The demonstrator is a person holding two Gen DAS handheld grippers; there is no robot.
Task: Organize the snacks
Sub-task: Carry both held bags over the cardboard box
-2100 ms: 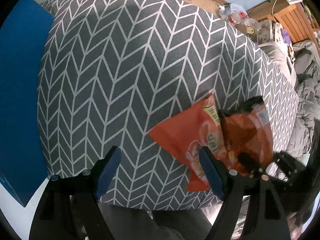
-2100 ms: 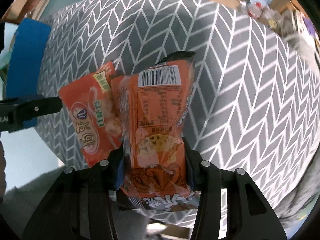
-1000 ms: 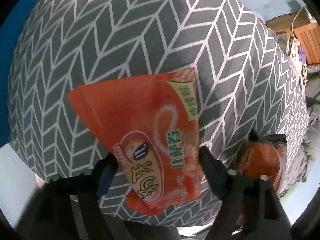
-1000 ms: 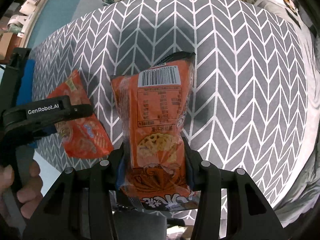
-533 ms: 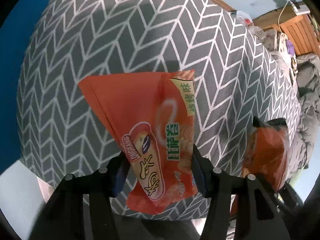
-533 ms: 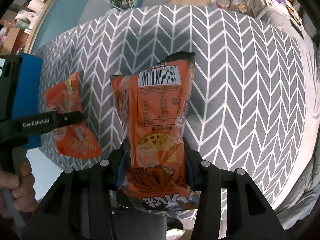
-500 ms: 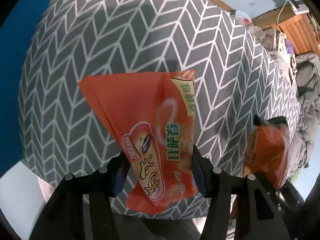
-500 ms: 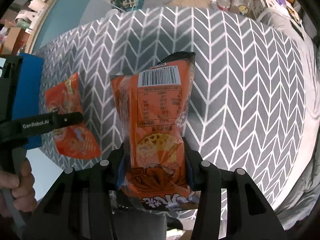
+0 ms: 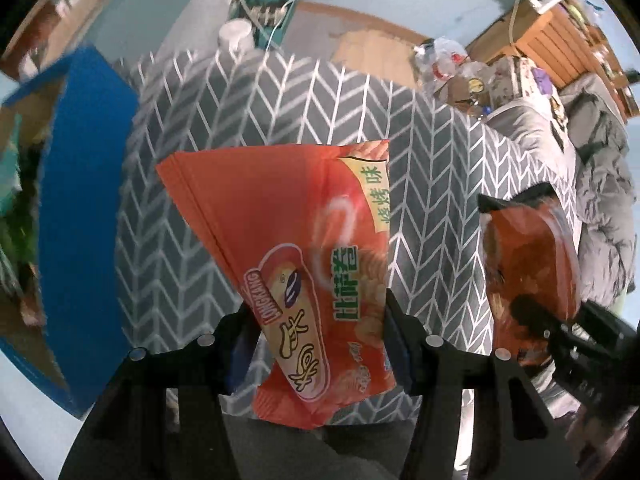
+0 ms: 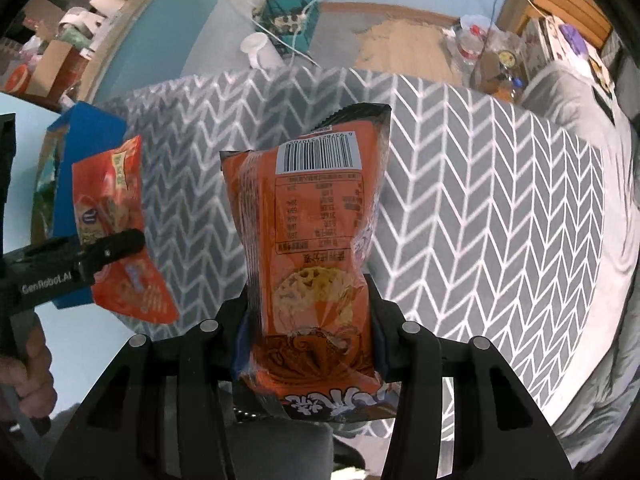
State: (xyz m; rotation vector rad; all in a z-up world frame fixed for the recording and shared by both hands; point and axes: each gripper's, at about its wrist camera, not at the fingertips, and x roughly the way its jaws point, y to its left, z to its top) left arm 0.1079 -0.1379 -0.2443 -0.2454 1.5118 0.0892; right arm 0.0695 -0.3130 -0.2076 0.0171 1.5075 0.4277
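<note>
My left gripper [image 9: 318, 320] is shut on a red snack bag [image 9: 296, 248] with a yellow-green corner label and holds it in the air above the grey chevron cloth [image 9: 440, 152]. My right gripper [image 10: 308, 316] is shut on an orange snack bag [image 10: 316, 240], barcode side up, also held above the cloth. In the left wrist view the orange bag [image 9: 528, 264] shows at the right. In the right wrist view the red bag [image 10: 116, 216] and the left gripper's finger [image 10: 116, 248] show at the left.
A blue box [image 9: 80, 184] stands at the left of the cloth, with green packets [image 9: 16, 200] showing inside; it also shows in the right wrist view [image 10: 88, 136]. A white cup [image 10: 260, 50], cables and clutter [image 9: 460, 68] lie beyond. Grey bedding [image 9: 600, 184] lies at the right.
My left gripper closed on the red bag and lifted it off the cloth. Both grippers have risen and pulled back with their bags; the blue box and far floor have come into view.
</note>
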